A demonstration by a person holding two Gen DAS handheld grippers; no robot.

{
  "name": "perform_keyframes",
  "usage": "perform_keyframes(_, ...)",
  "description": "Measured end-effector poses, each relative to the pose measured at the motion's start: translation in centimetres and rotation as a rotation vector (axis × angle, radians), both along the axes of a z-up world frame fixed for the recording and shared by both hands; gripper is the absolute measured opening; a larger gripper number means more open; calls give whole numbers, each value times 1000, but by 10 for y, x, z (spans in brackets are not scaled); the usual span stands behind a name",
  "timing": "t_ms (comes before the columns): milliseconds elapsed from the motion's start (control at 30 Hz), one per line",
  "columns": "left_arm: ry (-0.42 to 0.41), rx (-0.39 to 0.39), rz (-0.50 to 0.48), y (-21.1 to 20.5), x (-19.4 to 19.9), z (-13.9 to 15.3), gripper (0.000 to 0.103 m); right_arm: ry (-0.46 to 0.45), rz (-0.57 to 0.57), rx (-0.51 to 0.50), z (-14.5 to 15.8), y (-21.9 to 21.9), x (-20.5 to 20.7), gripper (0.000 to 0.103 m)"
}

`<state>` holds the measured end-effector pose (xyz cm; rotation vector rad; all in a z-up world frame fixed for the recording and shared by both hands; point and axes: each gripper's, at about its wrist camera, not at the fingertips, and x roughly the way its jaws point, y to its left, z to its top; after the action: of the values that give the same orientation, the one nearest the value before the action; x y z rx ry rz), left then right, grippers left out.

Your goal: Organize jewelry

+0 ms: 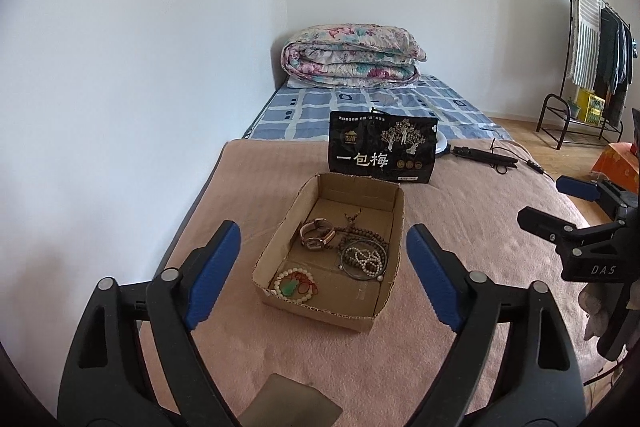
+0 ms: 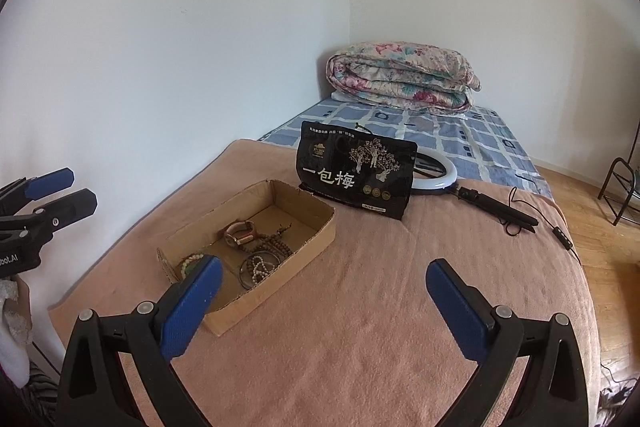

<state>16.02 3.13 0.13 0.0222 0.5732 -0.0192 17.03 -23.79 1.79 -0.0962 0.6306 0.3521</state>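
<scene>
A shallow cardboard box [image 1: 390,211] sits on the pink blanket and holds jewelry: a rose-gold watch [image 1: 317,233], a brown bead necklace [image 1: 362,231], a white pearl bracelet with a metal bangle [image 1: 366,261], and a bead bracelet with a green pendant [image 1: 295,285]. My left gripper [image 1: 323,269] is open and empty, held just in front of the box. My right gripper [image 2: 323,303] is open and empty, to the right of the box [image 2: 316,239]; it also shows in the left wrist view [image 1: 560,203]. The left gripper shows at the left edge of the right wrist view [image 2: 68,193].
A black snack bag [image 1: 382,153] stands behind the box. A ring light with a black handle and cable [image 2: 472,193] lies beyond it. A folded floral quilt [image 1: 352,55] lies on the blue checked sheet. A clothes rack [image 1: 596,47] stands at far right. A wall runs along the left.
</scene>
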Motion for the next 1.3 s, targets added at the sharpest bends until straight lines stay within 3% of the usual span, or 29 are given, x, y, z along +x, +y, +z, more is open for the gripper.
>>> perform_keyframes(267, -7, -1, 38, 7, -8, -8, 102, -13, 0, -5, -5, -1, -7, 103)
perform_keyframes(1300, -10, -4, 44, 0, -6, -8, 103, 0, -12, -2, -15, 1, -5, 103)
